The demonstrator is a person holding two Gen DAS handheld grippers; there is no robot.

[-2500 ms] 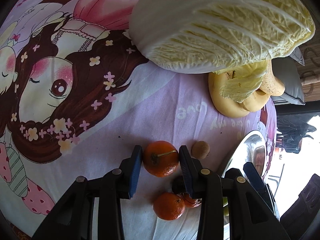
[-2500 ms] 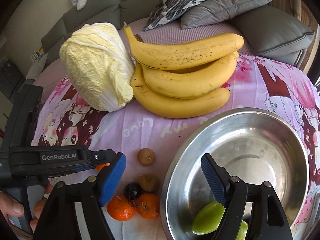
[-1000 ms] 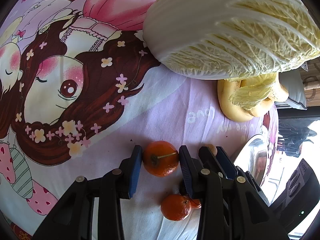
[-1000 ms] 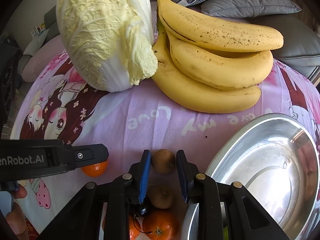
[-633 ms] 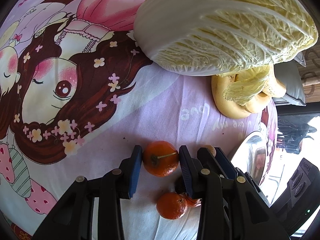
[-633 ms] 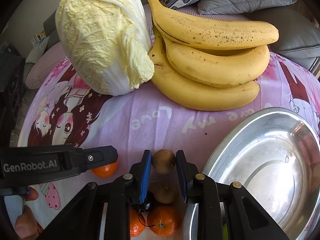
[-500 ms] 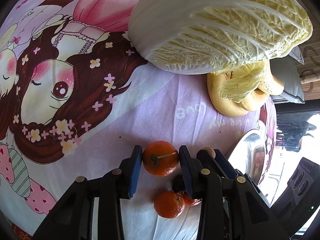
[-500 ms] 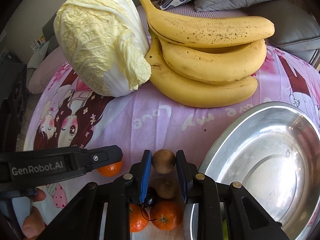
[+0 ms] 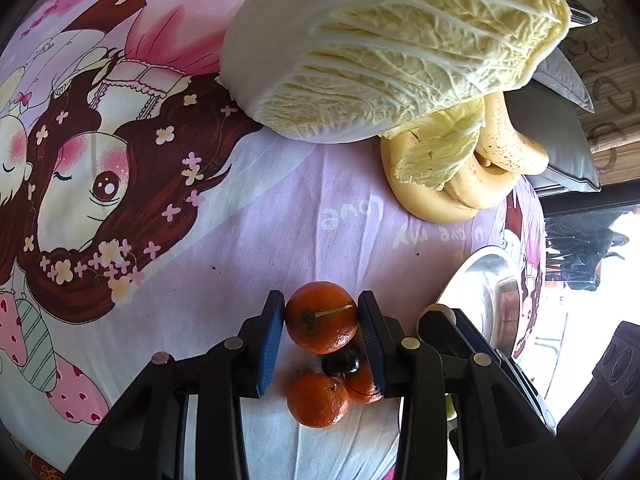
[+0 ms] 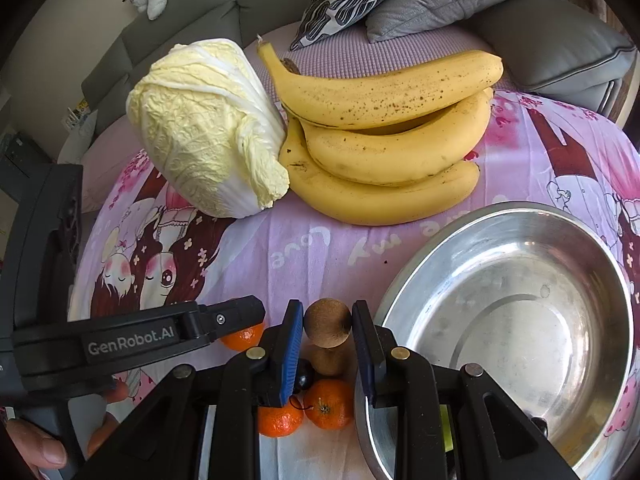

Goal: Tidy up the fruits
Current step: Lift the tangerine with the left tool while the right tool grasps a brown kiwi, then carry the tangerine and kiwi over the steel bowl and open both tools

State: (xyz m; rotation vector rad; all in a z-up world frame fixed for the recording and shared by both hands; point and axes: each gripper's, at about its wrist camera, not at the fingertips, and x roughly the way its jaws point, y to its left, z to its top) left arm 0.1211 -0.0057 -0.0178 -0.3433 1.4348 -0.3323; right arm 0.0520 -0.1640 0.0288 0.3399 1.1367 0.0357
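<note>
My left gripper (image 9: pixel 321 320) is shut on an orange mandarin (image 9: pixel 321 317) with a thin stem, held above the tablecloth. My right gripper (image 10: pixel 326 326) is shut on a small brown kiwi (image 10: pixel 327 322), lifted just left of the steel bowl (image 10: pixel 505 224). Under the grippers lie two mandarins (image 10: pixel 329 404), a dark plum (image 9: pixel 341 363) and a second kiwi (image 10: pixel 329 358). In the right wrist view the left gripper's body (image 10: pixel 132 340) crosses at the left, with its mandarin (image 10: pixel 242 338) partly hidden behind it.
A napa cabbage (image 10: pixel 208 132) and a bunch of bananas (image 10: pixel 388 136) lie at the back of the cartoon-print cloth (image 10: pixel 304 248). A grey sofa with cushions (image 10: pixel 452 4) stands behind the table. The bowl's rim (image 9: pixel 466 280) shows right of the left gripper.
Both grippers have risen a little with their fruit; the table contents look smaller and farther in the right wrist view. The grips are unchanged.
</note>
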